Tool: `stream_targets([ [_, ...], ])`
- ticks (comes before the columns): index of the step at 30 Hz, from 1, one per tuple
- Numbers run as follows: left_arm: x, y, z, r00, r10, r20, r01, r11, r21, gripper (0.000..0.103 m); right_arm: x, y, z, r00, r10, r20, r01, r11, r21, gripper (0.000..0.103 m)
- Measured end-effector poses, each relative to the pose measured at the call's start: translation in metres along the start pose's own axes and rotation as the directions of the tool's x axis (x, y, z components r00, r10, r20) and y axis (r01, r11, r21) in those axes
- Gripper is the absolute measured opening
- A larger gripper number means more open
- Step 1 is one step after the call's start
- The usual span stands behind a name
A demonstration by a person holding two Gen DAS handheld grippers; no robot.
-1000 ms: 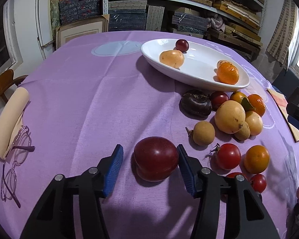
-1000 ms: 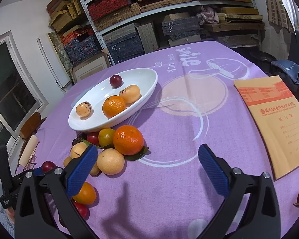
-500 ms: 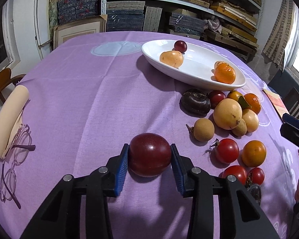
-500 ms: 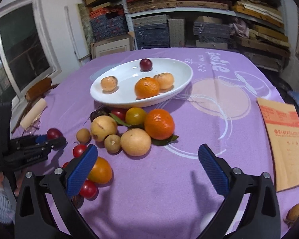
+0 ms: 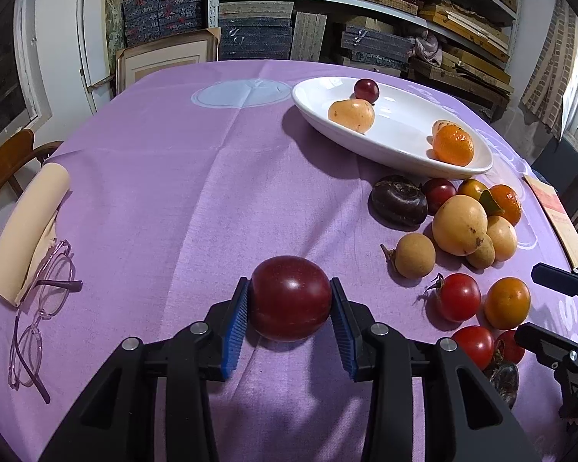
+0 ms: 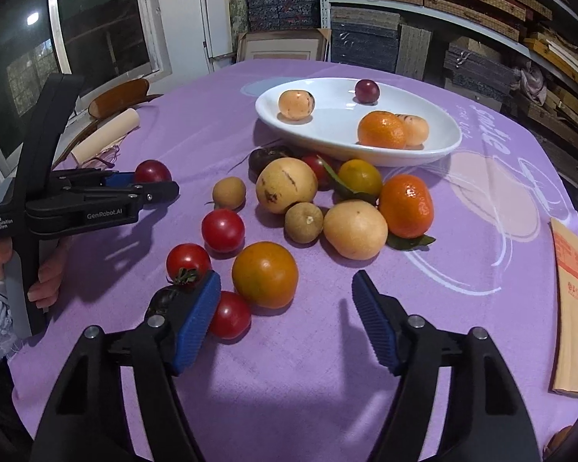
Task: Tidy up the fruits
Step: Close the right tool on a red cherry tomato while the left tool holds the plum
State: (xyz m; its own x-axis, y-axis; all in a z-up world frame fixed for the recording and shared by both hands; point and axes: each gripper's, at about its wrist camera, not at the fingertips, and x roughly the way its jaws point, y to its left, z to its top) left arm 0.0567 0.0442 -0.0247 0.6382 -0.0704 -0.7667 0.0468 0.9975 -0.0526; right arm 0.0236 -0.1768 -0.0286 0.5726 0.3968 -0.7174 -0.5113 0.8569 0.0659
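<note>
Left gripper [image 5: 289, 319]: both blue pads pressed flat against the sides of the dark red plum [image 5: 290, 297], which sits on the purple tablecloth [image 5: 196, 177], apart from the rest of the fruit. Grip is across the widest part, so it looks secure; plum appears to rest on the cloth, not lifted.

Right gripper [image 6: 285, 317]: jaws apart and closing. The orange-coloured tomato [image 6: 265, 274] lies just ahead of the gap, toward the left pad; nothing is pressed between the pads yet. Looks like the intended next pick. A small red tomato [image 6: 230, 315] sits right against the left pad and could get nudged.

Behind that, the loose pile: red tomatoes, one at [image 6: 222, 230]; a longan [image 6: 303, 222]; two pale yellow round fruits, one at [image 6: 355, 229]; a mandarin with leaf [image 6: 405, 206]; a dark mangosteen-like fruit [image 5: 399, 200].

Further back, the white oval dish [image 6: 339, 142] is likely the destination. It holds a mandarin, two pale orange fruits and a small plum [image 6: 366, 91]; plenty of bare space, so roughly a quarter done by my count.

Left edge of the table: eyeglasses [image 5: 38, 308] and a rolled paper [image 5: 27, 227], well clear of the work. A tan envelope [image 6: 574, 308] lies at the right edge.
</note>
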Motion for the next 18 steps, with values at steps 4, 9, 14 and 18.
stream_targets([
  [4,0.001,-0.002,0.001,1.000,0.003,-0.001,-0.003,1.000,0.003,0.041,0.001,0.002,-0.001,1.000,0.013,-0.012,-0.013,1.000,0.000,0.070],
  [9,0.002,-0.003,0.001,1.000,0.007,-0.001,-0.007,1.000,0.006,0.042,0.000,0.006,-0.005,0.999,0.022,-0.032,-0.022,1.000,-0.006,0.068],
  [14,0.002,-0.004,0.001,1.000,0.009,-0.002,-0.009,1.000,0.007,0.042,-0.002,0.009,-0.009,0.998,0.048,-0.044,-0.048,0.999,-0.001,0.062],
  [18,0.003,-0.004,0.000,1.000,0.010,-0.002,-0.010,1.000,0.010,0.042,0.003,0.014,-0.017,0.992,0.084,-0.095,-0.085,0.996,-0.007,0.048],
])
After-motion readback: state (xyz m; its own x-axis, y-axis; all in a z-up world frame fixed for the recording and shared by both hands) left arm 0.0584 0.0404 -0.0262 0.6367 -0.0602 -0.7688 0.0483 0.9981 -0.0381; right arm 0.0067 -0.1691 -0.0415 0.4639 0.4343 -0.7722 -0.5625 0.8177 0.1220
